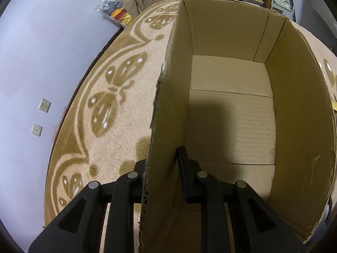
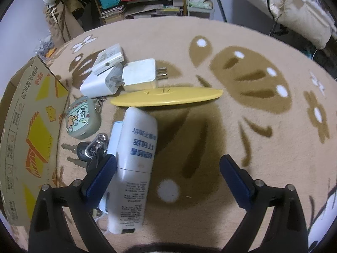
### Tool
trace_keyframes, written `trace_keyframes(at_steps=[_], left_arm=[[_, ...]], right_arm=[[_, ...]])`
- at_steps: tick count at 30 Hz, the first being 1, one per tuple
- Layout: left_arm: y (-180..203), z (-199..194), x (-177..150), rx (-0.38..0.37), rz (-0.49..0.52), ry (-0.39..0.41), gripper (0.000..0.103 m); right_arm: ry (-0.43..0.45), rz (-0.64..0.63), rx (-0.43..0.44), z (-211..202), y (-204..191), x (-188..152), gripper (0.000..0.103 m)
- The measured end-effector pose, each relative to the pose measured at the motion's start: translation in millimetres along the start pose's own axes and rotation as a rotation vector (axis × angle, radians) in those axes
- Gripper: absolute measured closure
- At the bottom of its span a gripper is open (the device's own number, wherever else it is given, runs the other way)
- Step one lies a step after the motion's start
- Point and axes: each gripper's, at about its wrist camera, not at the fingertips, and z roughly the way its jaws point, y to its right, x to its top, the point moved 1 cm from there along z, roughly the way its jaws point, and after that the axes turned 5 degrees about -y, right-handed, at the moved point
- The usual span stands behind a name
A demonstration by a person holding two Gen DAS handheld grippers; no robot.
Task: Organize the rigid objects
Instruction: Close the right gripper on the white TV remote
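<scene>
1. Left gripper (image 1: 163, 168): fingers straddle the left wall of the cardboard box (image 1: 168, 97), one outside and one inside, clamped on that wall. Box interior holds nothing visible; only its bottom flaps show.
2. Right gripper (image 2: 166, 177): jaws wide apart, holding nothing. Its left finger (image 2: 101, 177) lies against the side of a white bottle (image 2: 134, 162) with blue print; the right finger is well clear over bare carpet (image 2: 252, 130).
3. The white bottle lies on its side, a pale blue tube (image 2: 113, 135) just beside it on the left.
4. Left of those: a bunch of keys (image 2: 88, 149), then a grey-green cartoon case (image 2: 81, 119), near the box's printed outer wall.
5. Beyond the bottle: a yellow oval lid (image 2: 166, 98), then two white plug adapters (image 2: 118, 78) and a small white card-like item (image 2: 108, 59).
</scene>
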Motion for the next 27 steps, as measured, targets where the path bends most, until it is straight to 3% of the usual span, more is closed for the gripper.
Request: trace_keyframes(at_steps=[7,11,15,16,18,20,27], left_arm=[[-0.6,1.9,-0.5,-0.003,0.000,-0.005,0.083],[-0.1,3.2,-0.3,0.000,0.004,-0.009,0.083],[-0.5,4.4,-0.1,0.000,0.004,-0.013,0.083],[-0.4,4.7,0.0,0.000,0.004,-0.014,0.083],[-0.3,5.0,-0.1,0.001,0.004,-0.014,0.083],[-0.2,5.1,-0.2,0.002,0.007,-0.014,0.083],[1.2,6.4,-0.2,0.006,0.011,-0.020,0.083]], right_arm=[[-0.021,-0.015,0.001,8.9,-5.3,1.9,0.001],[-0.015,-0.001,0.000,3.9,-1.4,0.0,0.007],[-0.021,0.013,-0.078,2.8,7.8,-1.9,0.030],[-0.038,0.032,-0.060,5.8,11.6,-1.5,0.032],[-0.068,0.079,0.000,12.0,19.7,-0.1,0.050],[-0.075,0.088,0.015,14.4,20.8,1.9,0.056],[-0.087,0.086,0.027,17.9,15.7,3.6,0.055]])
